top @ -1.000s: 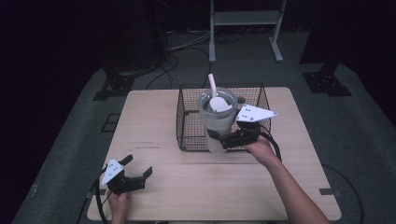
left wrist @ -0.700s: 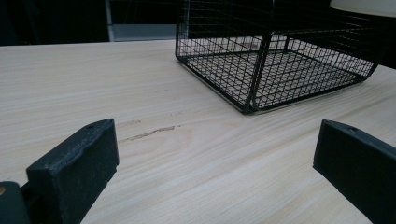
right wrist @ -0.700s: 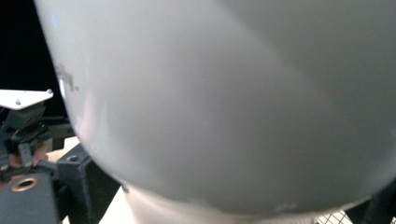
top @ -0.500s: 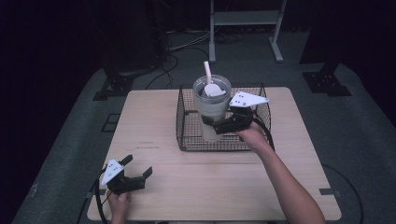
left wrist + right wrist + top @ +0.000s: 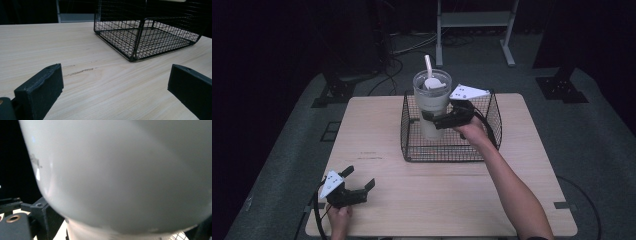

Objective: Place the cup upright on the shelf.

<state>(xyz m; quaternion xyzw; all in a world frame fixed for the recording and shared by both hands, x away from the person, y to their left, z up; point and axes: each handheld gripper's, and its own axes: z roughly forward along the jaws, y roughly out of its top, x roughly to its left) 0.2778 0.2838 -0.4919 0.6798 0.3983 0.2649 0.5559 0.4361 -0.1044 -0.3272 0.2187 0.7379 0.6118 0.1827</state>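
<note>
A tall white tumbler (image 5: 432, 102) with a lid and a straw hangs upright over the black wire basket (image 5: 452, 152), its base inside the basket's walls. My right gripper (image 5: 438, 120) is shut on the tumbler's lower body, and the pale tumbler wall (image 5: 120, 170) looms close in the right gripper view. Near the table's front left corner my left gripper (image 5: 360, 181) rests open with nothing between its jaws. The left gripper view looks across bare wood at the basket (image 5: 140, 37).
The light wooden table (image 5: 442, 200) has free room in front of and to the left of the basket. A metal stand (image 5: 474, 30) and cables lie on the dark floor behind the table.
My right gripper has carried the tumbler to the left and slightly up, over the left part of the basket. The left gripper has stayed in place.
</note>
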